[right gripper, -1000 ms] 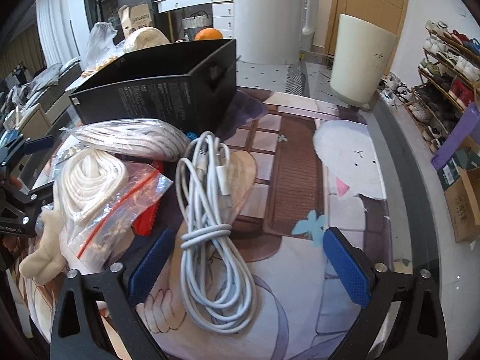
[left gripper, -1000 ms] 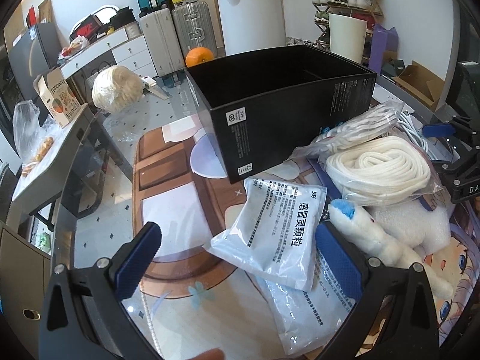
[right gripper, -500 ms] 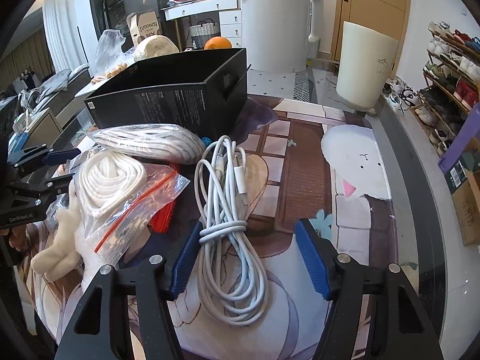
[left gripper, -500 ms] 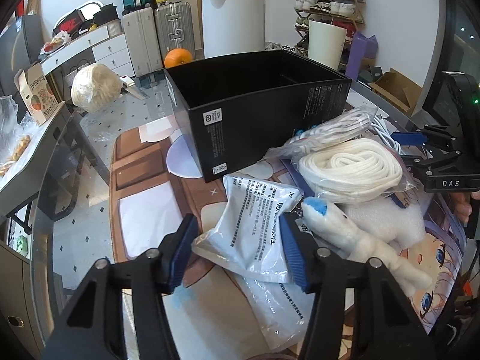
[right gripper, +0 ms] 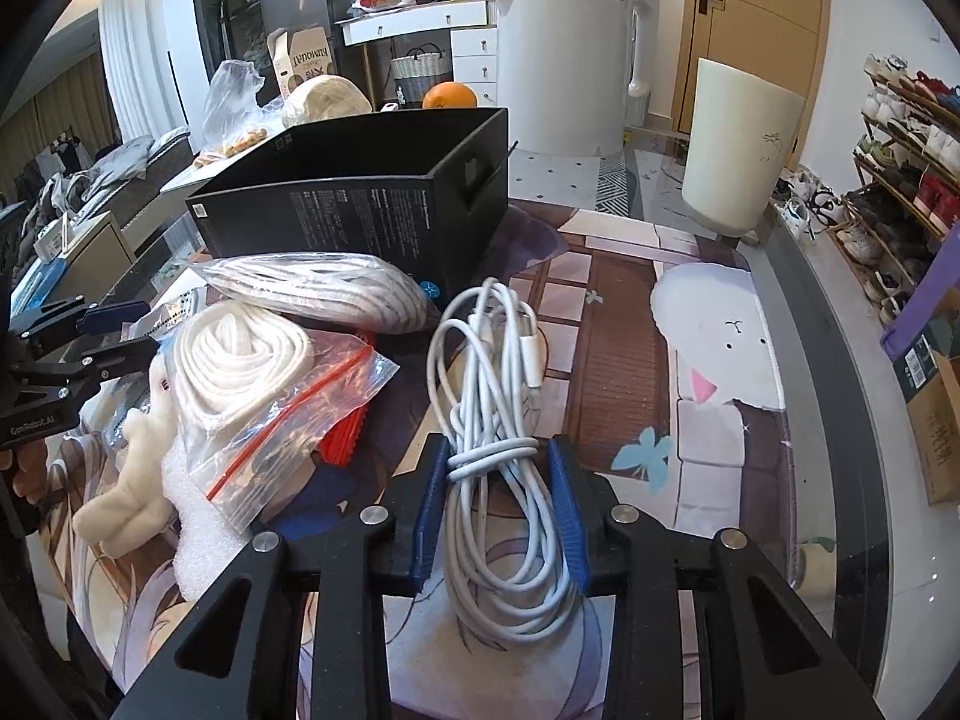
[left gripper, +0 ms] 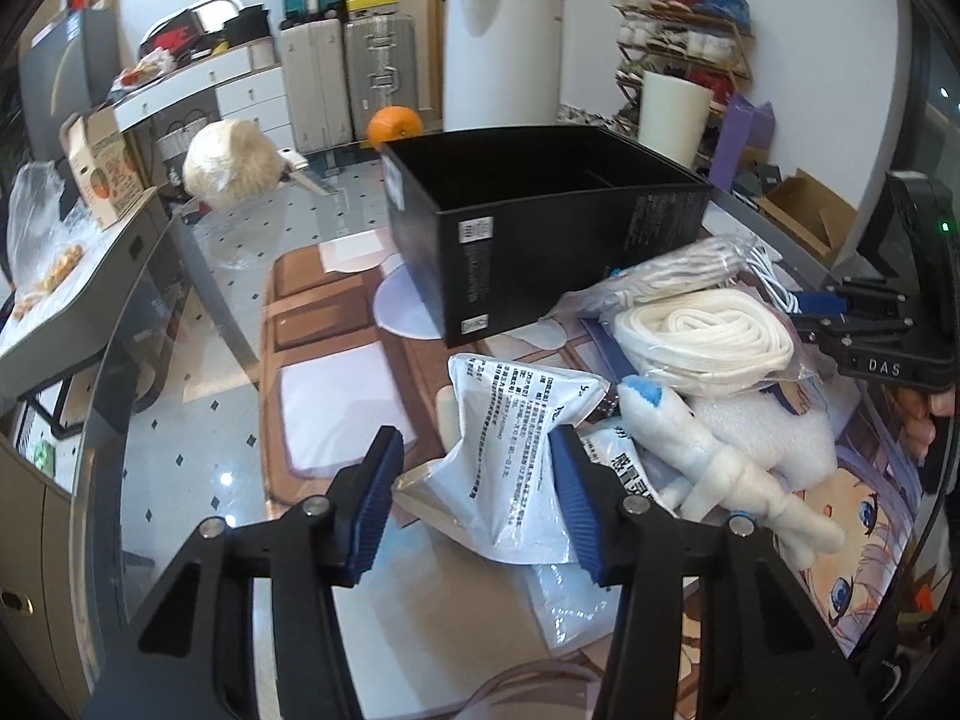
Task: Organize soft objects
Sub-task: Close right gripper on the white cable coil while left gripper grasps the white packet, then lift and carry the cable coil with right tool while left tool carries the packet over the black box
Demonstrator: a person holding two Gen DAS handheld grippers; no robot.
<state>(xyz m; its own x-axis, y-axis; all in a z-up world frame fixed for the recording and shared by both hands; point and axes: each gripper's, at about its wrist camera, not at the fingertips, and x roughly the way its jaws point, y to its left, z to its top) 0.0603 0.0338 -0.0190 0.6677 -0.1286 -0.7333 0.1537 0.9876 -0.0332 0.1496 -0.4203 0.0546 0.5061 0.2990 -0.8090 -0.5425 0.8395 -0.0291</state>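
- While both tools point down at the counter [right gripper: 780, 312], the right gripper [right gripper: 498, 510] fingers clamp the white cable coil [right gripper: 498, 420]
- Left gripper [left gripper: 474, 504]: fingers, just closing, pinch the white printed pouch [left gripper: 510, 438], raised off a second pouch
- Beyond: bagged white rope [left gripper: 702, 336], black box [left gripper: 540, 228]

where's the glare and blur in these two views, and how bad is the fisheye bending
Left wrist view: glare spots on the glass table, shoe rack smeared, black box edges bowed. Right wrist view: sharp on the white cable, window light on the kettle, door frame curved.
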